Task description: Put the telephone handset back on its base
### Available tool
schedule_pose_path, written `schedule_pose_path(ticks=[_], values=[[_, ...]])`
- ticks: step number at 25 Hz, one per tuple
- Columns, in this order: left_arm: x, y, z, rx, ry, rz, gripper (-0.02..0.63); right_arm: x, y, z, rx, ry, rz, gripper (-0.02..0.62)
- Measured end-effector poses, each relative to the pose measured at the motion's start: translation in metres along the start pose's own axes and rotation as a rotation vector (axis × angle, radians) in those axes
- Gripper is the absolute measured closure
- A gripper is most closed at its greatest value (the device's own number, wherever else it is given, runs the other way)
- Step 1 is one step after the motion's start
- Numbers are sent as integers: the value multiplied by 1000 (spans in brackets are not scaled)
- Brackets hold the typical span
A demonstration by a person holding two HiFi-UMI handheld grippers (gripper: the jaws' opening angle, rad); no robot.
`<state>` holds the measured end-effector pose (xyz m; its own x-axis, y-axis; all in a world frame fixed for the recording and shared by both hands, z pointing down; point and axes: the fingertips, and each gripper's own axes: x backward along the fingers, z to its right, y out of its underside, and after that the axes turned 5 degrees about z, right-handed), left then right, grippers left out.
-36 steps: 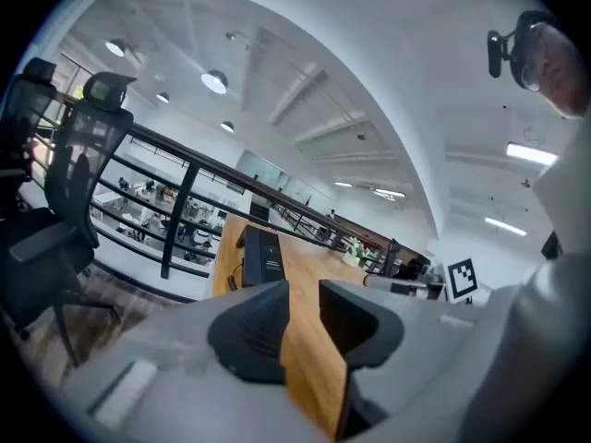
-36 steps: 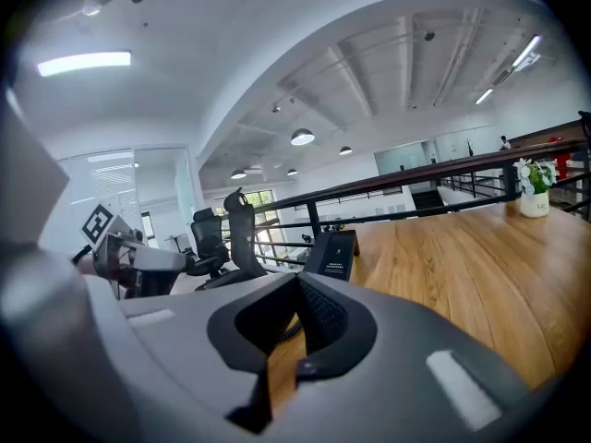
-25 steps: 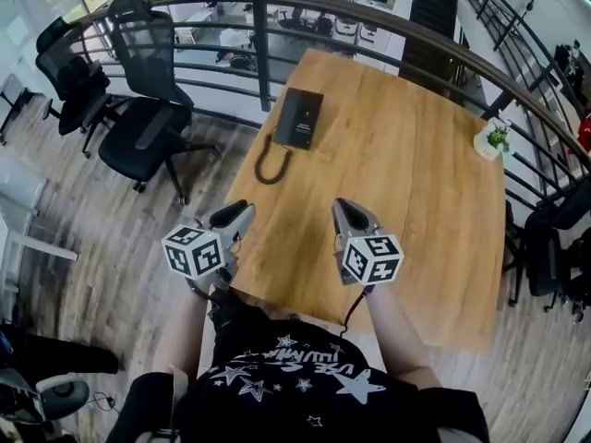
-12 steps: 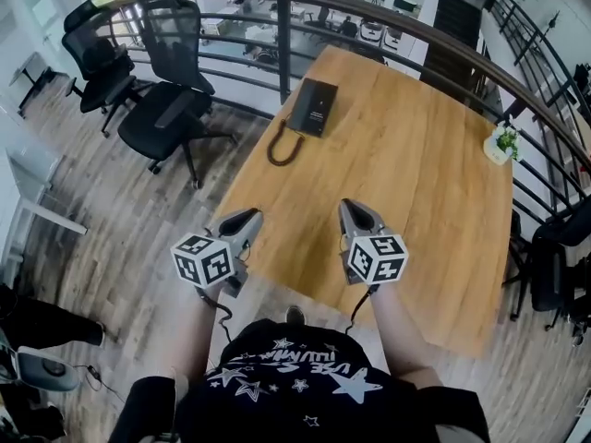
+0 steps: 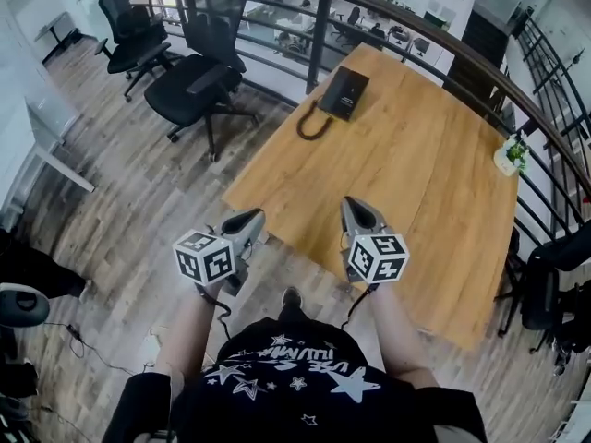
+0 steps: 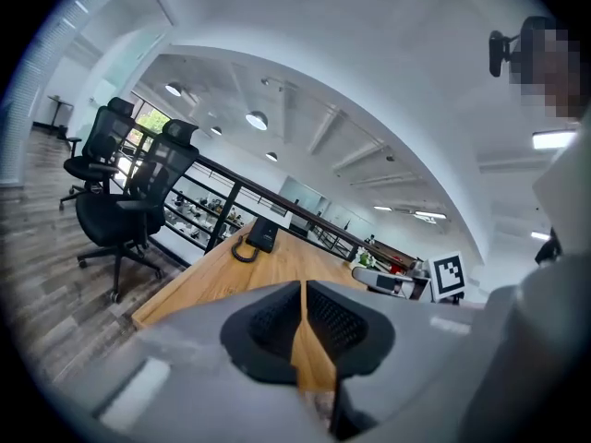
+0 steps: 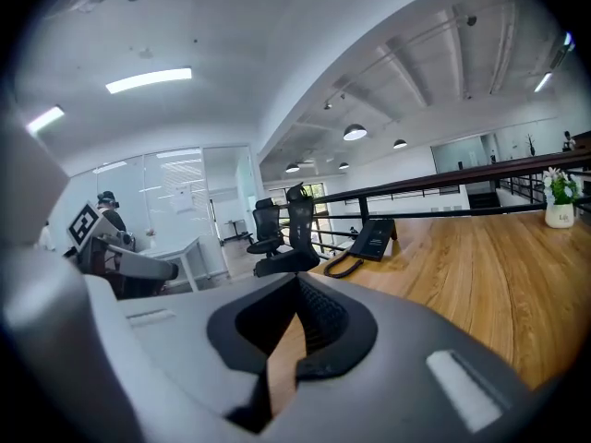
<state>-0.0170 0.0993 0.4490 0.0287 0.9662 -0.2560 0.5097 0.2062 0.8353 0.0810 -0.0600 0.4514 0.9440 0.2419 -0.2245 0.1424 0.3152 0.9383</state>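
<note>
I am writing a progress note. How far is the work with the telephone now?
Done: nothing that shows. The telephone sits at the far end of the table with its cord looped beside it; the handset's position is too small to tell. In hand: nothing. The left hand-held gripper and the right hand-held gripper are shut and empty, by the table's near end. Left: reach the telephone and seat the handset.

The person wears a black short-sleeved T-shirt [image 5: 277,390] printed with white stars and lettering, while the grey left gripper [image 5: 245,218] and right gripper [image 5: 355,207] each bear a black-and-white marker cube [image 5: 203,257] and a thin black cable [image 5: 222,312], the left gripper's jaws closing on nothing.
</note>
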Motion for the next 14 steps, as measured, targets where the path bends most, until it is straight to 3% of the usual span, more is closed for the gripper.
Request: schedule_pose_path(ticks=[14], values=[[101,25,54,18,-30,41,595,85,7,-81,32,-49,1,594]])
